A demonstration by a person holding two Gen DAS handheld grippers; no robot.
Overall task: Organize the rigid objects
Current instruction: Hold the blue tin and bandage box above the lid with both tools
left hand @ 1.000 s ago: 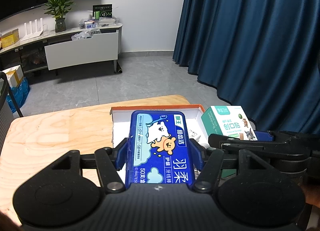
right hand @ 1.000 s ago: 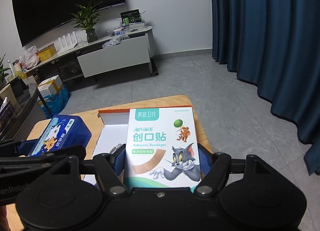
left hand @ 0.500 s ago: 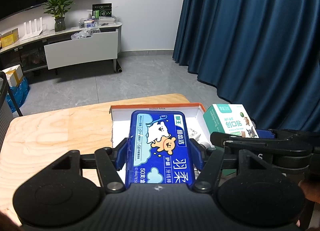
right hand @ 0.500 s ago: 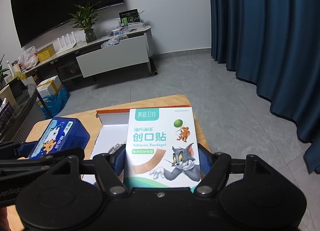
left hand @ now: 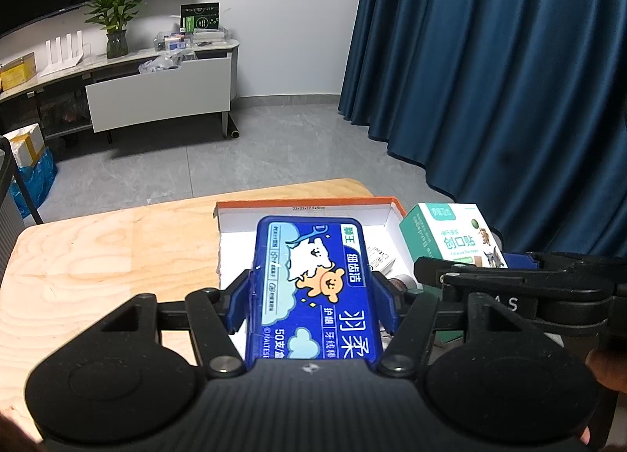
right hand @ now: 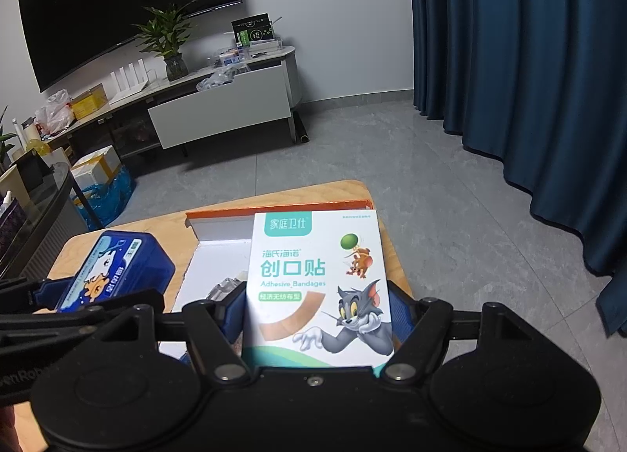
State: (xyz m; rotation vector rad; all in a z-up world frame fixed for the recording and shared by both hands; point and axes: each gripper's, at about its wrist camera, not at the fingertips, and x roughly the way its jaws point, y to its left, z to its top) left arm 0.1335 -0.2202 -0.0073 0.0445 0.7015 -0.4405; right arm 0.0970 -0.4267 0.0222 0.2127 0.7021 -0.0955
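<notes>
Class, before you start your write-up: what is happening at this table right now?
A person holds a handheld gripper in each hand above a wooden table. The left gripper is clamped on a blue dental floss pick case; the right gripper is clamped on a white box of adhesive bandages. Both items hang over an open orange-edged cardboard box with a white inside, where a few small items already lie. Neither item has been set down yet.

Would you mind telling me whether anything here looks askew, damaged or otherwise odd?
Nothing stands out. The blue floss-pick case and the bandage box each sit squarely between their gripper's fingers, undamaged, above the open orange-edged box on the wooden table.
</notes>
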